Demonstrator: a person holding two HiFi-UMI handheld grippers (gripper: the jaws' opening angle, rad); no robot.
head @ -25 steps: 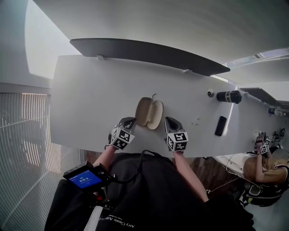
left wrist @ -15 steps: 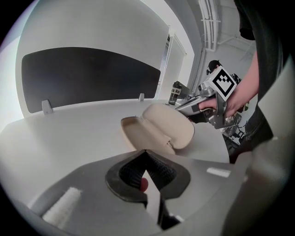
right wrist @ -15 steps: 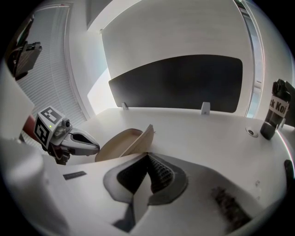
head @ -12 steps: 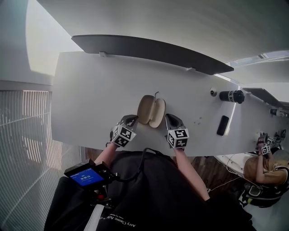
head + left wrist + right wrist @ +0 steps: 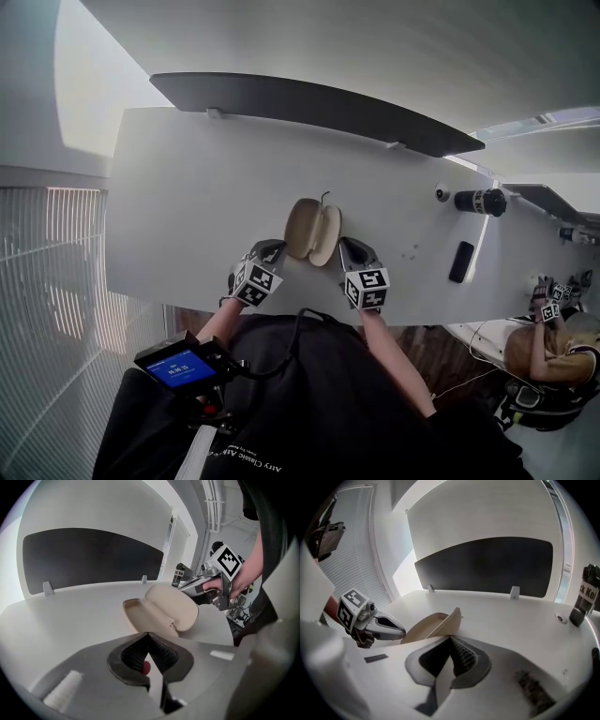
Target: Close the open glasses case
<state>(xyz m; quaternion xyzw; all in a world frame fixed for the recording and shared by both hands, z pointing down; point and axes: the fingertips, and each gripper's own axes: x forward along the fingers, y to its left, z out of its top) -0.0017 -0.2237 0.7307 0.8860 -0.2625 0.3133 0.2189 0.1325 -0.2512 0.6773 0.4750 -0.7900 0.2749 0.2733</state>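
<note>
The glasses case [image 5: 312,231] lies open on the white table [image 5: 187,187], between the two grippers and a little beyond their tips. Its long axis runs straight away from the person, toward the dark panel [image 5: 309,103] along the table's far edge. The hinge follows that same line, so one shell lies to each side like an opened book.

The left gripper [image 5: 275,247] has its jaws pressed together with nothing between them. In its own view the case [image 5: 161,613] sits just ahead of the tips and slightly to their right. The nearer shell lies flat with its hollow facing up, and the farther one is tilted up with its smooth inner face turned toward these jaws. The right gripper [image 5: 194,588] shows beyond the case.

The right gripper [image 5: 347,244] also has its jaws shut on nothing. Just past its tips and a touch to their left, the near shell of the case [image 5: 436,623] rises almost edge-on, with the tan hollow of the other shell behind it. The left gripper [image 5: 402,631] points in from the far side.

Both sets of tips are close to the case's near end, though I can't tell whether either one touches it. A black bottle [image 5: 478,201] stands well off to the right of the right jaws.
</note>
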